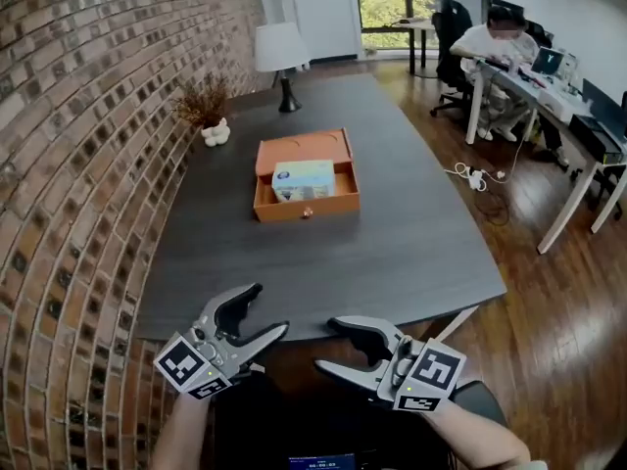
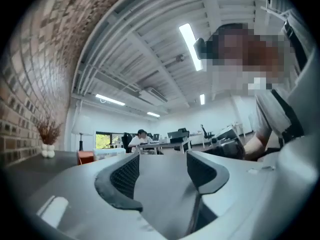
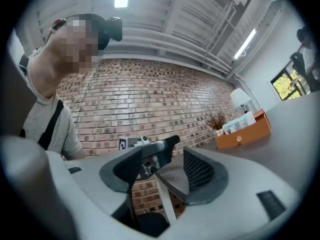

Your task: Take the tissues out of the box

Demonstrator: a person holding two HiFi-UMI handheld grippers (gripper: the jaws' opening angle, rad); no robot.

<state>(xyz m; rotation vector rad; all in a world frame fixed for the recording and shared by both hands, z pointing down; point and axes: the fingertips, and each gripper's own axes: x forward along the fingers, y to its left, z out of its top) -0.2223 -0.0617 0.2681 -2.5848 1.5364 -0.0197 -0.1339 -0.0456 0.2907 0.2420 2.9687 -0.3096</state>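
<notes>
An orange box (image 1: 306, 196) with its lid folded back lies open in the middle of the dark table (image 1: 411, 243). A pale blue tissue pack (image 1: 304, 178) sits inside it. My left gripper (image 1: 270, 307) and right gripper (image 1: 326, 345) hang side by side below the table's near edge, tips turned toward each other, far from the box. Both are open with nothing between their jaws. The left gripper view shows its own gripper (image 2: 162, 169) and the box (image 2: 86, 157) far off. In the right gripper view, the box (image 3: 245, 133) and tissue pack (image 3: 238, 123) lie beyond the gripper (image 3: 165, 171).
A white lamp (image 1: 281, 52) and a vase of dried twigs (image 1: 208, 111) stand at the table's far end. A brick wall (image 1: 69, 164) runs along the left. A person (image 1: 500, 42) sits at a white desk back right; cables (image 1: 475, 176) lie on the wood floor.
</notes>
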